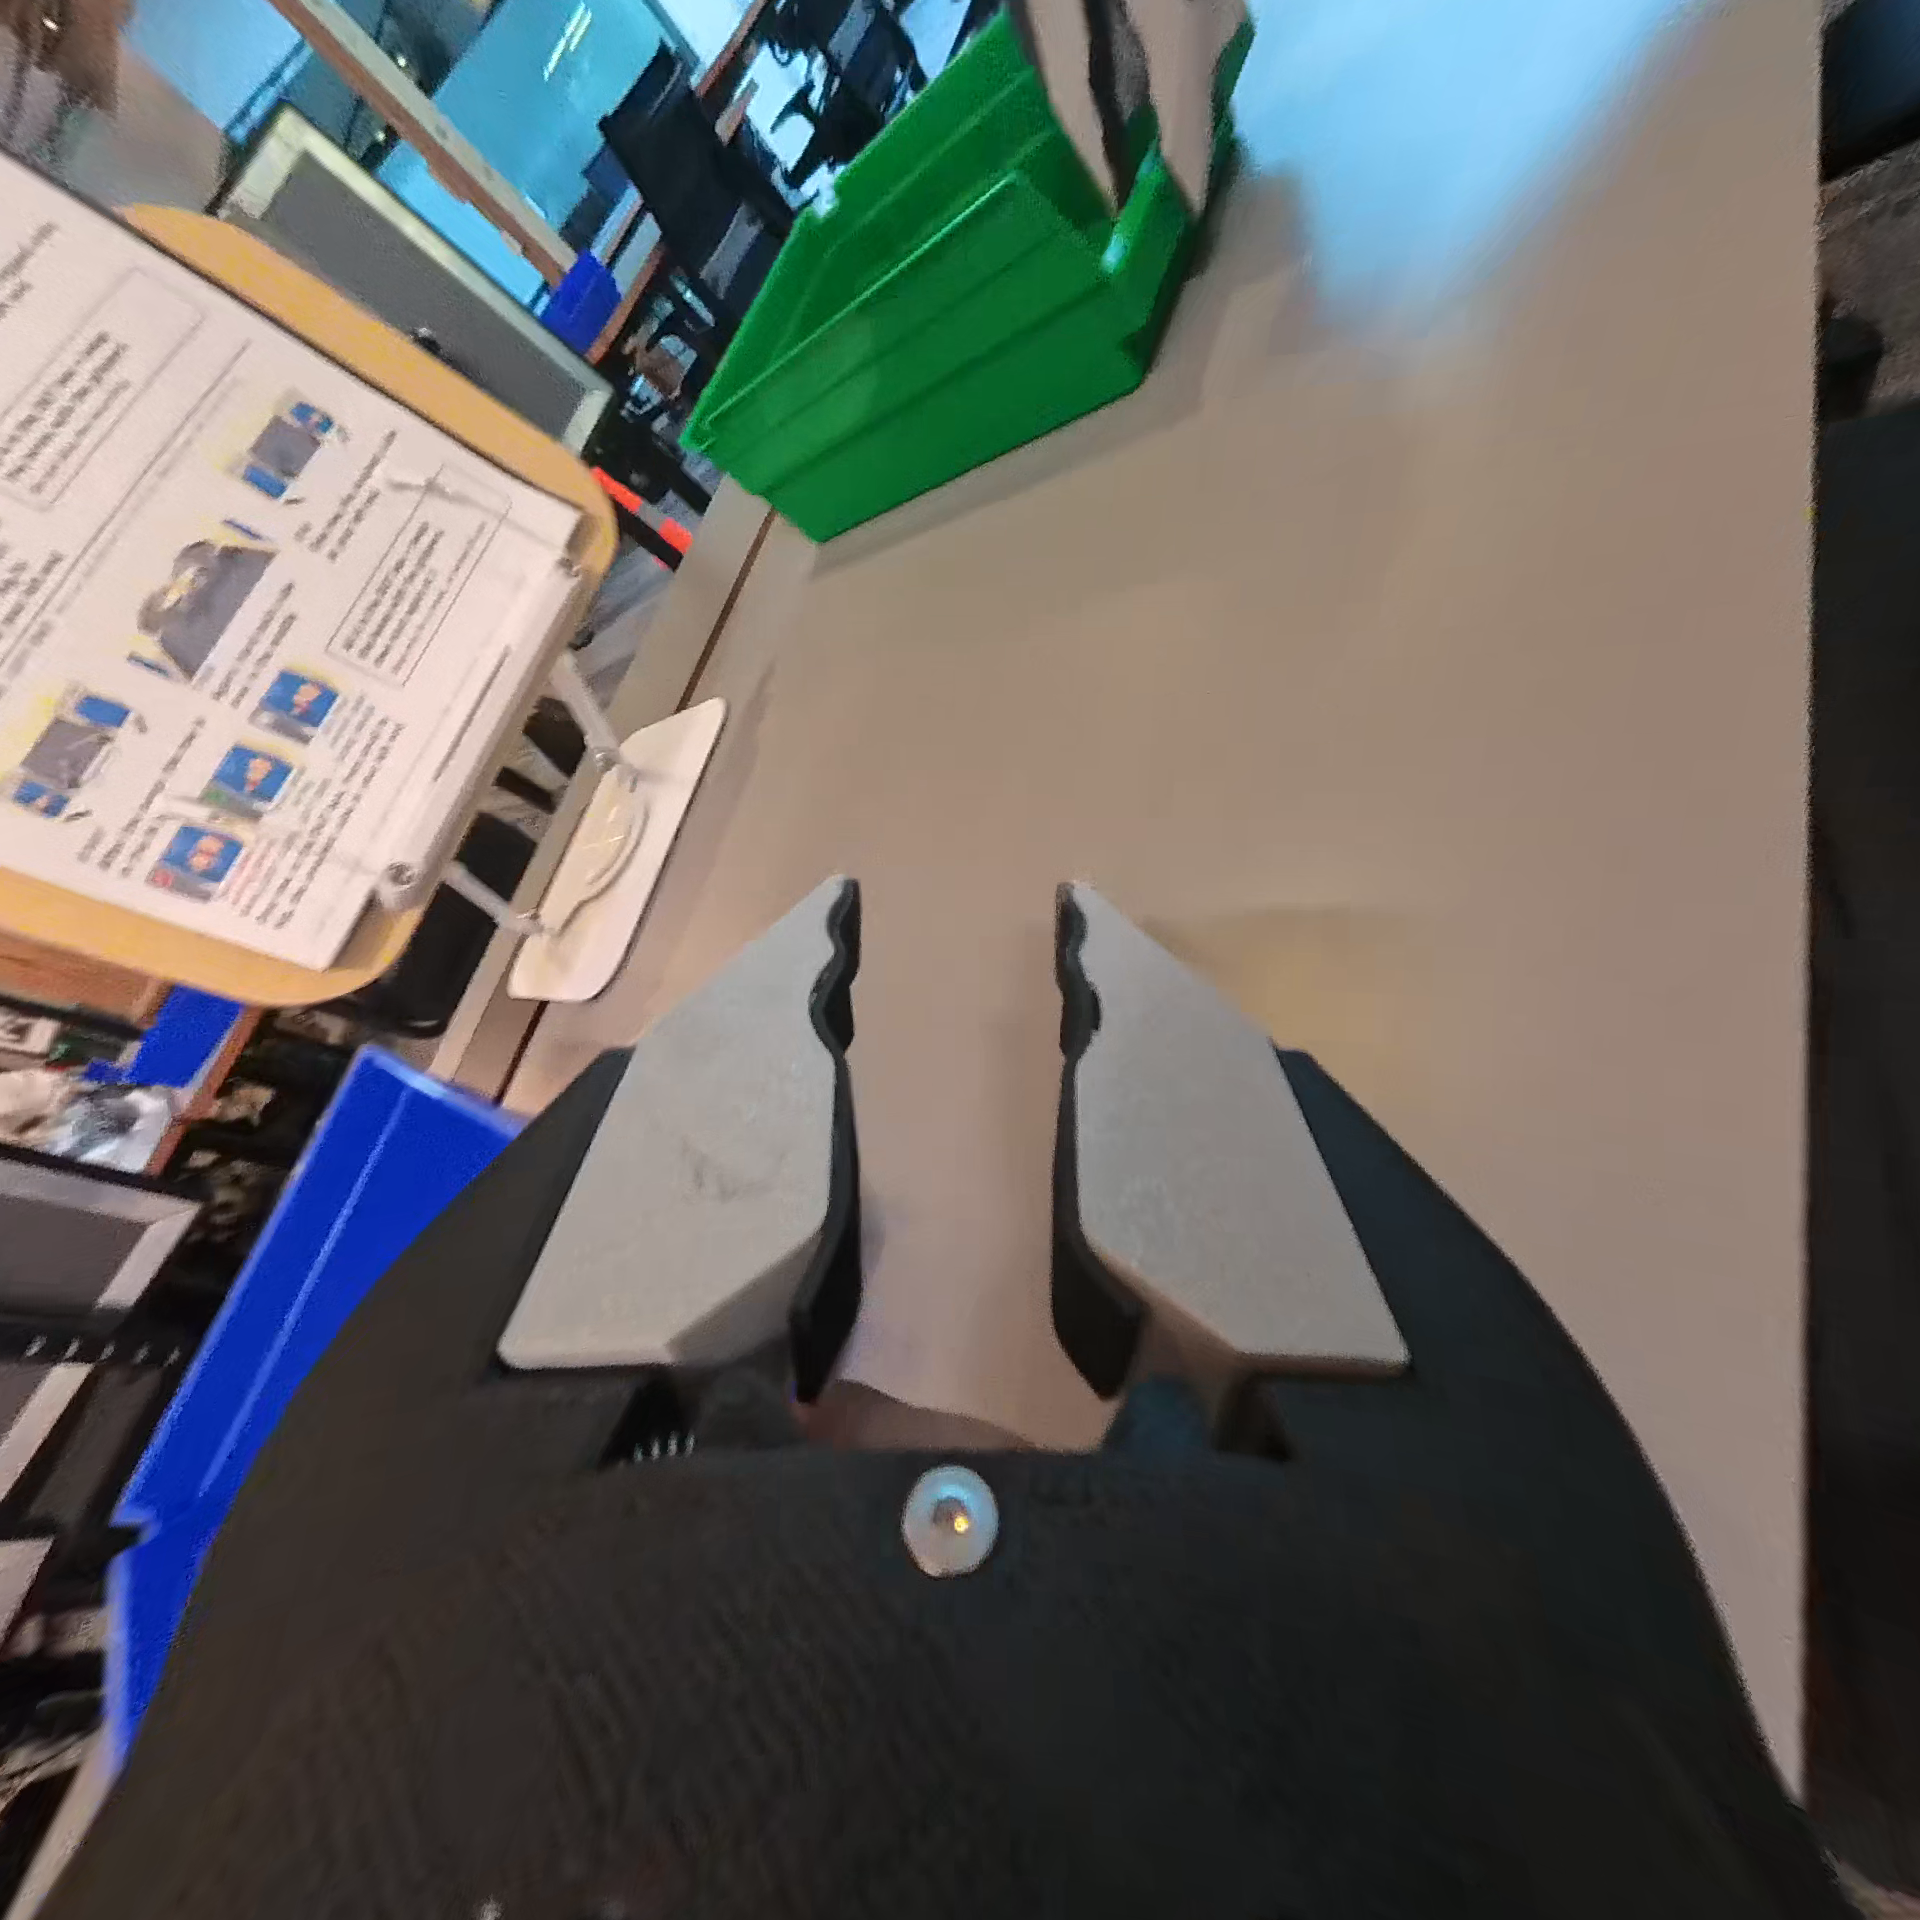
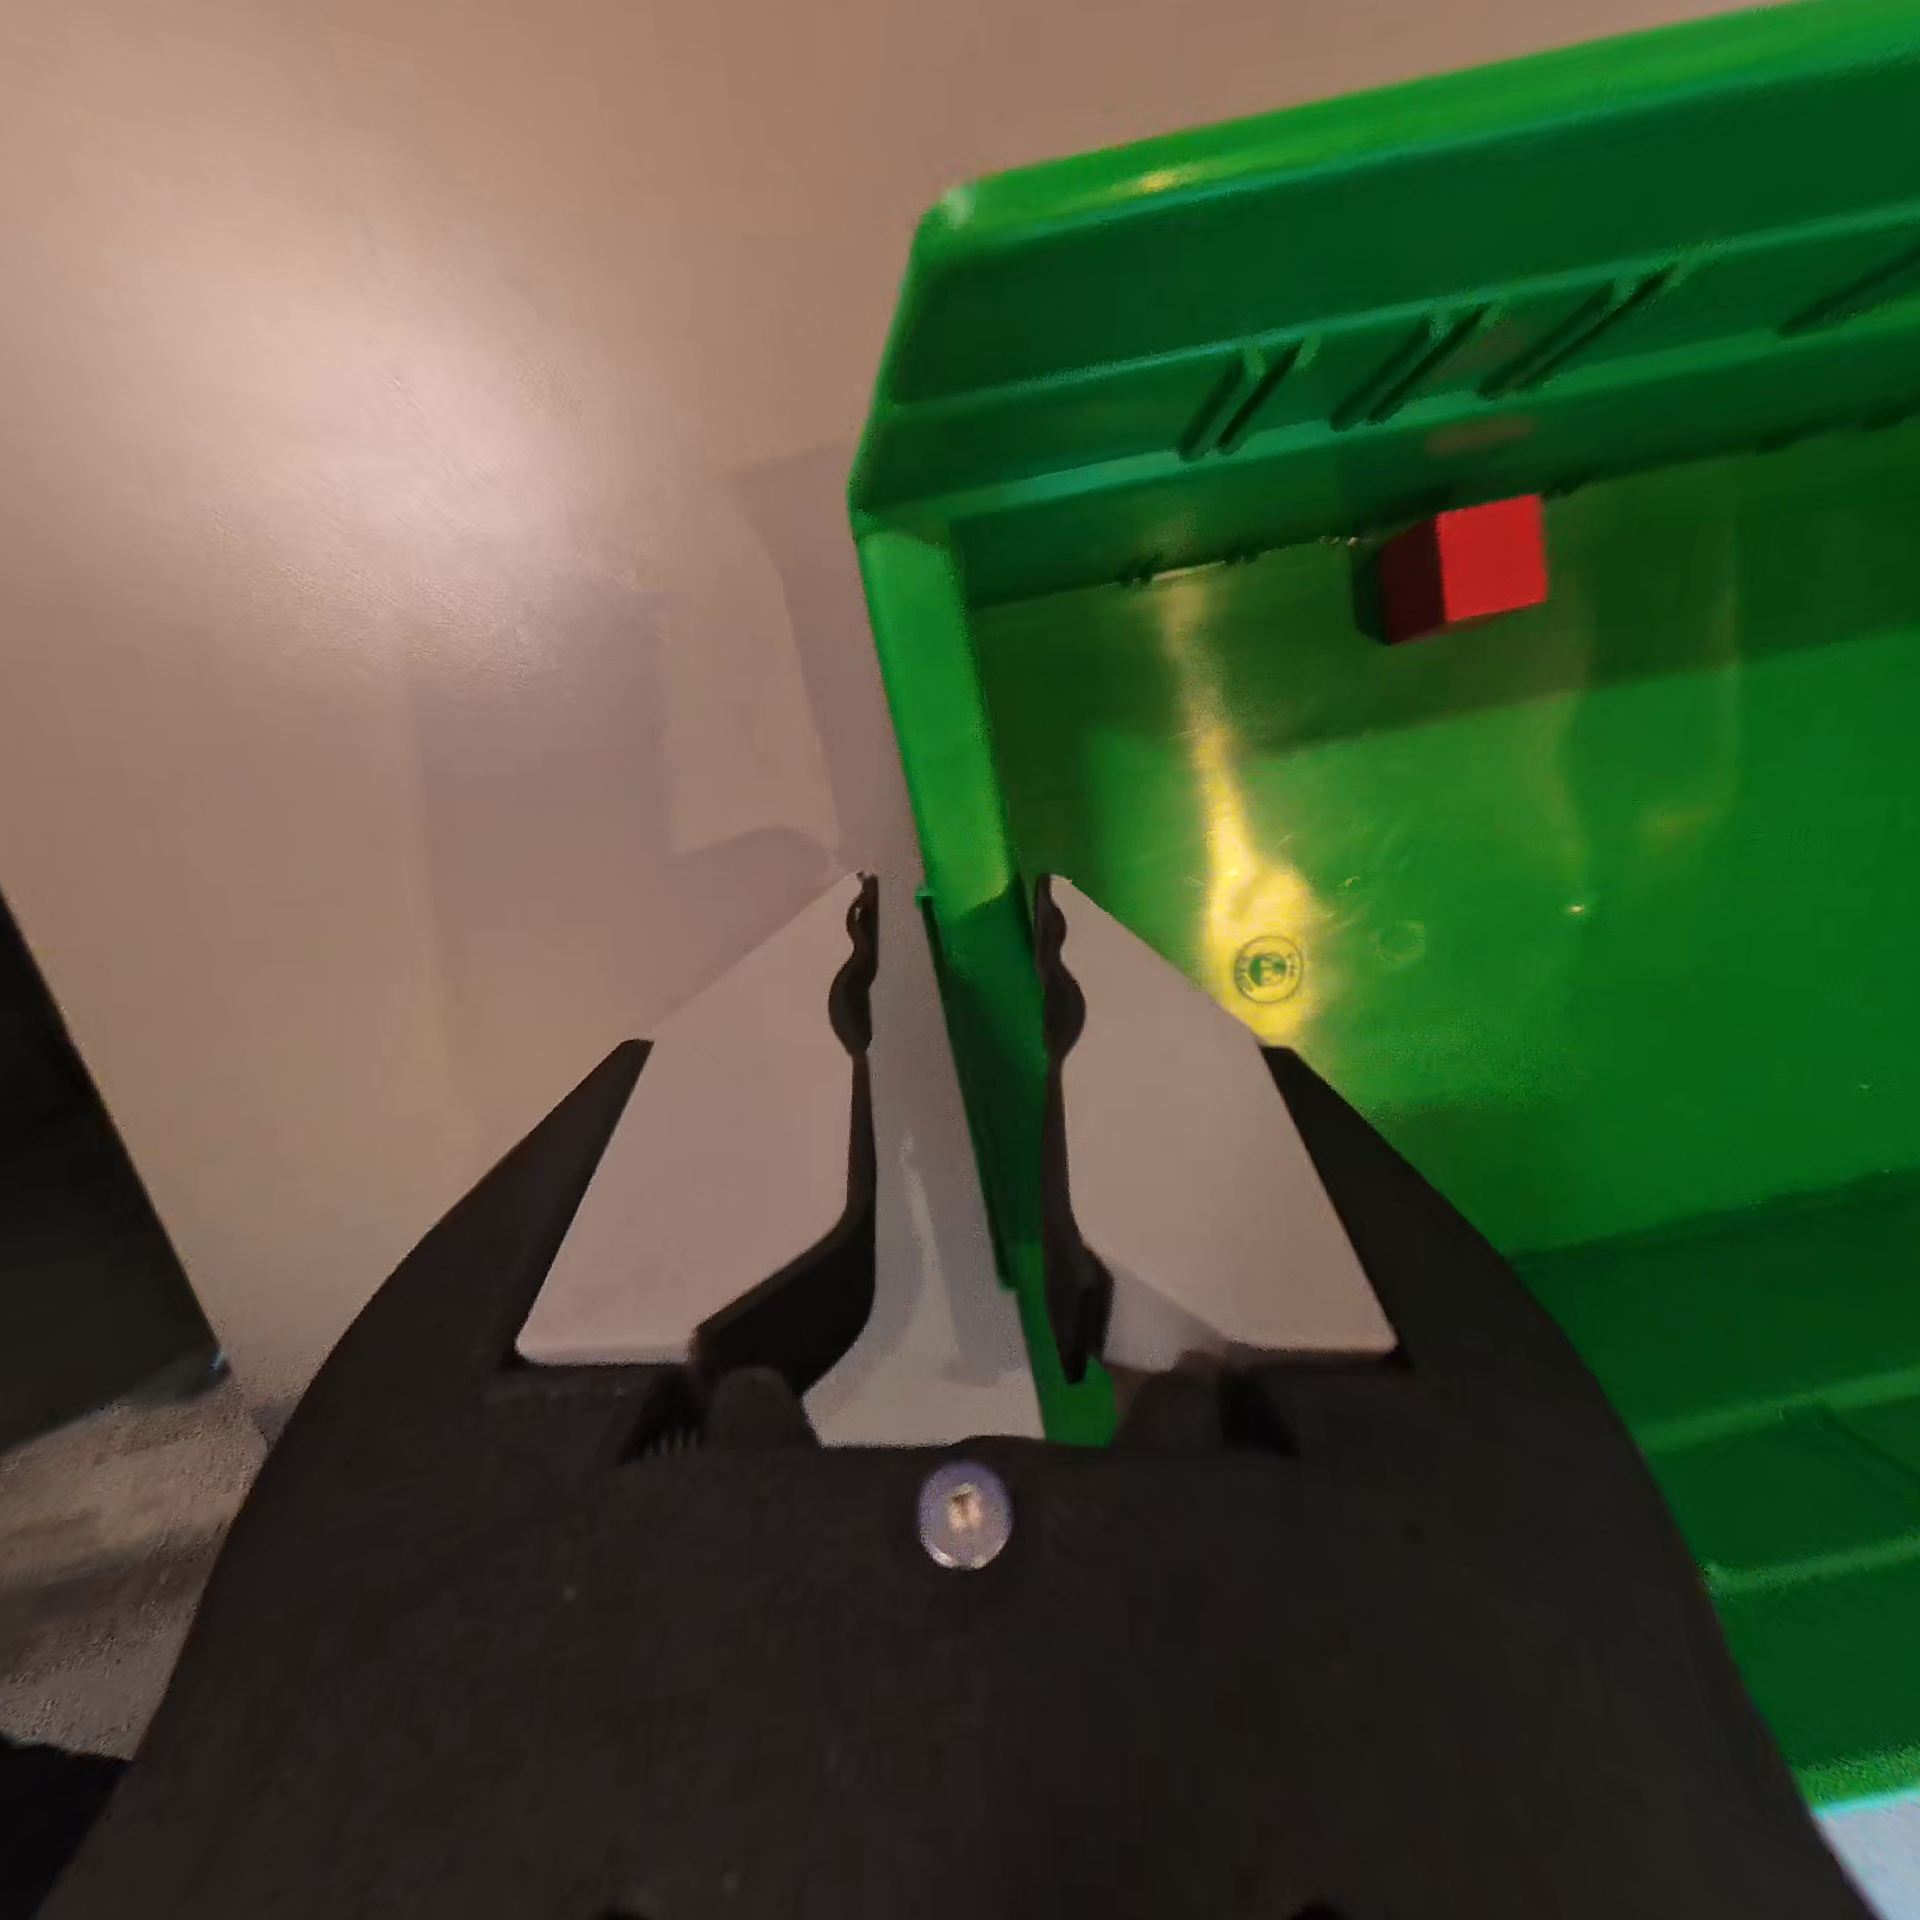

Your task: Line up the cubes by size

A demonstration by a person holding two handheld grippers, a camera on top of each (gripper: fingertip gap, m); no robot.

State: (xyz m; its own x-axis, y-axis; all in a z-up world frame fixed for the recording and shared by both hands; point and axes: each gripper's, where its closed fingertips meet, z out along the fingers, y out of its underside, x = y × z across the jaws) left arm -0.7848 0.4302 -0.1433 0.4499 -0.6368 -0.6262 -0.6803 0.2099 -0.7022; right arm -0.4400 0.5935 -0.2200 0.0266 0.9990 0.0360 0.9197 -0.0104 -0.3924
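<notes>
A small red cube (image 2: 1465, 569) lies inside a green bin (image 2: 1558, 935), against its far wall. My right gripper (image 2: 956, 894) straddles the bin's near side wall. The wall touches the right finger, with a gap to the left finger, so the jaws are not clamped. My left gripper (image 1: 958, 904) is open and empty, low over the beige table (image 1: 1351, 727), well short of the green bin (image 1: 935, 343). In the left wrist view the right gripper (image 1: 1122, 94) shows blurred above the bin's far end. No other cubes are in view.
A poster board (image 1: 229, 582) on a wooden stand is at the left beyond the table edge, with a white stand foot (image 1: 613, 862) on the table. A blue bin (image 1: 312, 1299) is at the lower left. The table's dark right edge (image 1: 1860, 935) runs alongside.
</notes>
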